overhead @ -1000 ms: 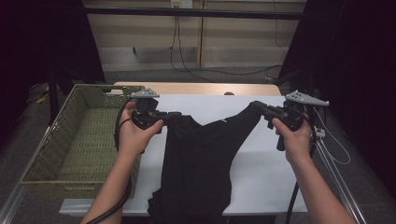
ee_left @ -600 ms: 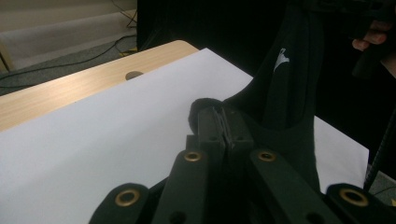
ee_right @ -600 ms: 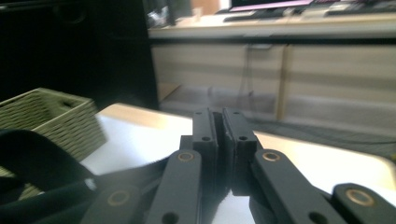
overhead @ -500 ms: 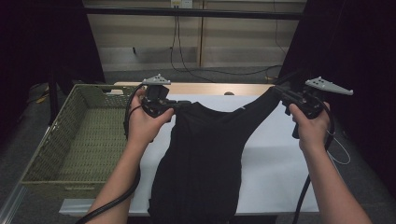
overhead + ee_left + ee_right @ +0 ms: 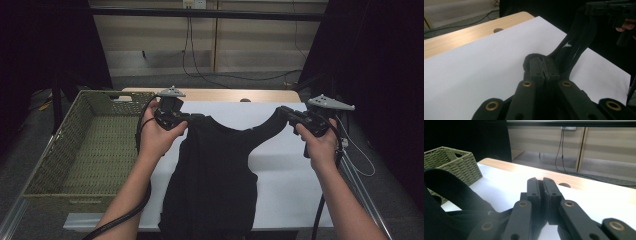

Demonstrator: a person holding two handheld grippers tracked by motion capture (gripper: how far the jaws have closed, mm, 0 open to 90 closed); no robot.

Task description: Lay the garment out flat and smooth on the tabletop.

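A black top [image 5: 215, 175] hangs by its two shoulder straps over the white sheet [image 5: 295, 200], its hem at the table's near edge, with bare sheet to its right and the wicker basket [image 5: 85, 150] just off the sheet's left edge. The left gripper [image 5: 192, 118] and right gripper [image 5: 286, 113], each clamped on a strap, point toward each other, held well apart above the sheet's far half with the forearms reaching up from the near side.
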